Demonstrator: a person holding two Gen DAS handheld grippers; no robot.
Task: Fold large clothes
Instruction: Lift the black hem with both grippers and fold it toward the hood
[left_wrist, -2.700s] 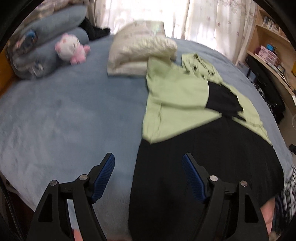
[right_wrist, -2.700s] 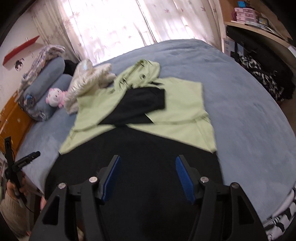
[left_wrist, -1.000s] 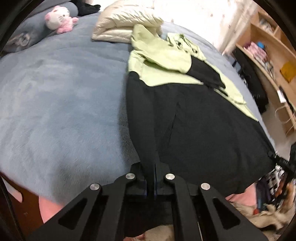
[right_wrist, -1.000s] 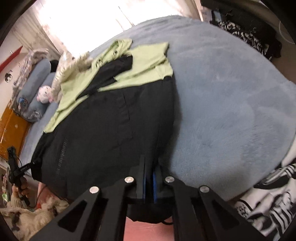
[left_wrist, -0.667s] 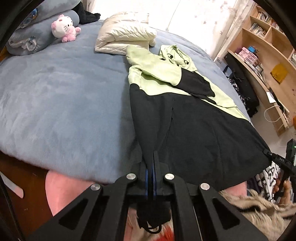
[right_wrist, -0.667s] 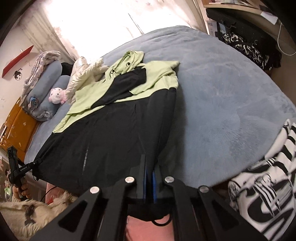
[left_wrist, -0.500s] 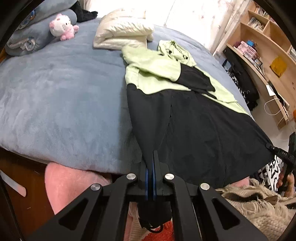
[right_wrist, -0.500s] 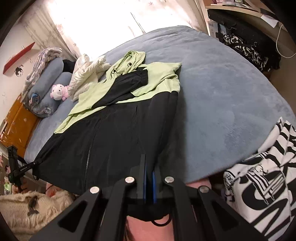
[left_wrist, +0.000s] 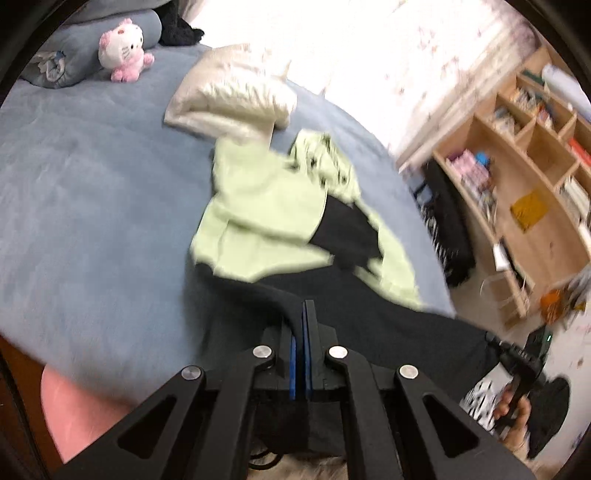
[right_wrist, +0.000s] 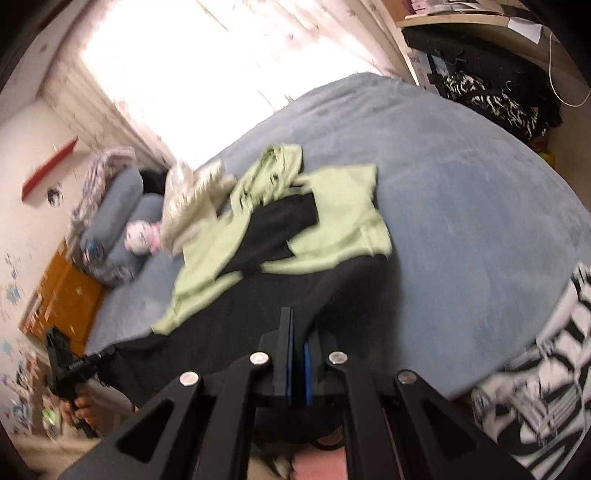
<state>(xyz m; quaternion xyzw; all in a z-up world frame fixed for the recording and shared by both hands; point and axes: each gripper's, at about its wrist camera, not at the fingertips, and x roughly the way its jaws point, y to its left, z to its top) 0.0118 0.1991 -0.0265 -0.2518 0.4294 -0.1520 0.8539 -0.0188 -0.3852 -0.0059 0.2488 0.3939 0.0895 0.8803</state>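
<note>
The black-and-green jacket (left_wrist: 280, 221) lay lengthwise on the blue bed (left_wrist: 92, 192), hood toward the cream pillow (left_wrist: 229, 99). The left gripper (left_wrist: 303, 314) and right gripper (right_wrist: 295, 325) pinched its black hem; motion blur smeared details.

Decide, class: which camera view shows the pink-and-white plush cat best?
The left wrist view. There the plush cat sits sharp and unobstructed against a rolled blue blanket, face and ears readable. In the right wrist view it is small, blurred and partly hidden behind the cream quilt.
</note>
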